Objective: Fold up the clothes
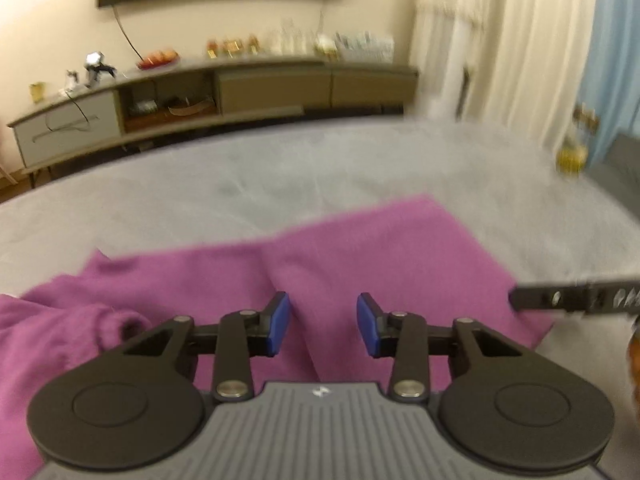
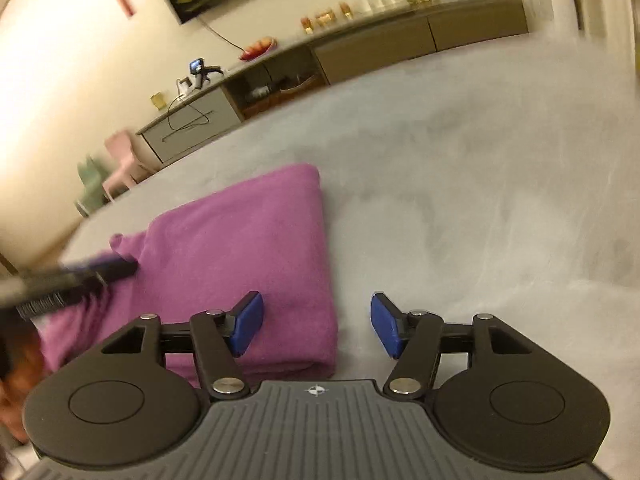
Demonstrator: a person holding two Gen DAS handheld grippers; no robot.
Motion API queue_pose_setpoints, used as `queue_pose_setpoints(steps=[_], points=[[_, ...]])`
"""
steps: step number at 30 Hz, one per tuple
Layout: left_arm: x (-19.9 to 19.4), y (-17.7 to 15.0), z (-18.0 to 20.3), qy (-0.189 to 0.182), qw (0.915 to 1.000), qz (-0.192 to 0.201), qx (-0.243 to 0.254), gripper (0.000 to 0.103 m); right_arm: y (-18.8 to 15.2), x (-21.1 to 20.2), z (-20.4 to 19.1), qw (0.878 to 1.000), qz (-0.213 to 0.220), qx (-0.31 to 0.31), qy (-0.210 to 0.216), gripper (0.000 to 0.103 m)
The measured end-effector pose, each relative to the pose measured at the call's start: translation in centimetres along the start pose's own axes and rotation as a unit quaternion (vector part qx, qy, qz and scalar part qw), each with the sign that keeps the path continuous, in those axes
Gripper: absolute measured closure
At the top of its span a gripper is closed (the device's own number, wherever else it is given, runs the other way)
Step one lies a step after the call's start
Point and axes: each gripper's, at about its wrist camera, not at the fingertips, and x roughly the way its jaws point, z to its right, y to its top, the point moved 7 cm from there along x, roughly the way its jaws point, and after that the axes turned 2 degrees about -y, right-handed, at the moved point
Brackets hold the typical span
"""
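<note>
A purple garment (image 1: 360, 256) lies partly folded on a grey bed cover (image 1: 280, 172). In the left wrist view its right part lies flat and its left part is rumpled, with a sleeve cuff. My left gripper (image 1: 323, 322) is open and empty, just above the garment's middle. The right gripper's finger shows at the right edge of that view. In the right wrist view the garment (image 2: 248, 232) lies left of centre with a folded edge facing right. My right gripper (image 2: 316, 330) is open and empty over the garment's near right corner. The left gripper's fingers (image 2: 116, 268) show blurred at the left.
A long low sideboard (image 1: 248, 92) with cups, bottles and a fruit plate stands against the far wall under a dark picture. White curtains (image 1: 500, 40) hang at the right. Small pink and green chairs (image 2: 116, 164) stand left of the bed. The bed cover (image 2: 480, 184) stretches to the right.
</note>
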Motion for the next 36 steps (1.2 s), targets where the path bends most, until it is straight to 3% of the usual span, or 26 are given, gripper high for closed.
queue_pose_setpoints(steps=[1,2,4,6,8,10,12,14,17,18,21,25,28,29,31,32,33,35,36], points=[[0.6,-0.4,0.0,0.003,0.9999,-0.012,0.001,0.065,0.5,0.3,-0.1,1.0,-0.014,0.004,0.019,0.045],[1.2,-0.8,0.0,0.007,0.9997,-0.023,0.002,0.063,0.2,-0.2,-0.2,0.999,-0.029,0.01,0.044,0.061],[1.2,-1.0,-0.5,0.001,0.9995,-0.029,-0.011,0.062,1.5,-0.1,-0.6,0.996,-0.049,0.016,0.07,0.075],[1.0,-0.9,-0.8,-0.004,0.999,-0.04,-0.022,0.062,3.2,-2.0,-0.4,0.987,-0.05,0.071,0.132,0.088],[1.0,-1.0,-0.9,-0.003,0.999,-0.042,-0.016,0.06,4.7,-3.5,-0.3,0.989,-0.04,0.046,0.135,0.09],[0.9,-1.1,-0.7,0.005,0.9992,-0.039,0.002,0.059,5.2,-2.4,0.2,0.996,-0.055,-0.029,0.064,0.09],[0.7,-1.1,-0.3,0.014,0.9991,-0.033,0.019,0.059,5.0,-0.5,0.3,0.992,-0.055,-0.112,-0.021,0.088],[0.3,-1.1,0.1,0.023,0.9988,-0.025,0.035,0.063,5.4,-1.0,0.0,0.987,-0.016,-0.146,-0.058,0.088],[0.0,-1.3,1.1,0.022,0.9979,-0.014,0.059,0.062,7.1,-2.6,-2.7,0.986,0.058,-0.155,-0.034,0.086],[0.1,-1.6,1.4,0.027,0.9969,-0.018,0.071,0.061,6.9,-2.7,-4.2,0.983,0.063,-0.173,-0.014,0.086],[0.3,-1.7,1.3,0.029,0.9963,-0.023,0.078,0.061,5.9,1.8,-6.8,0.973,0.007,-0.229,0.027,0.086],[-0.3,-1.9,1.1,0.025,0.9959,-0.036,0.079,0.061,7.1,4.2,-3.9,0.978,-0.029,-0.206,0.005,0.085],[-0.5,-2.2,1.3,0.029,0.9959,-0.035,0.079,0.063,9.6,5.3,-5.1,0.973,-0.009,-0.23,-0.011,0.081],[-0.6,-2.3,1.4,0.031,0.9958,-0.036,0.078,0.063,10.0,5.5,-6.1,0.972,-0.004,-0.236,0.002,0.081],[-1.1,-2.4,1.5,0.036,0.9961,-0.039,0.071,0.063,9.0,5.1,-7.6,0.969,-0.005,-0.245,0.015,0.07],[-1.3,-2.4,1.6,0.038,0.9964,-0.04,0.064,0.063,7.6,4.4,-8.1,0.968,-0.011,-0.25,0.013,0.059],[-1.5,-2.4,1.5,0.038,0.997,-0.04,0.054,0.063,6.2,3.7,-8.5,0.967,-0.017,-0.255,0.011,0.058],[-1.8,-2.4,1.5,0.035,0.9978,-0.04,0.038,0.063,7.3,3.5,-6.6,0.977,0.005,-0.211,-0.002,0.054],[-2.0,-2.4,1.6,0.033,0.9981,-0.04,0.032,0.063,7.9,3.5,-5.6,0.982,0.017,-0.189,-0.008,0.039]])
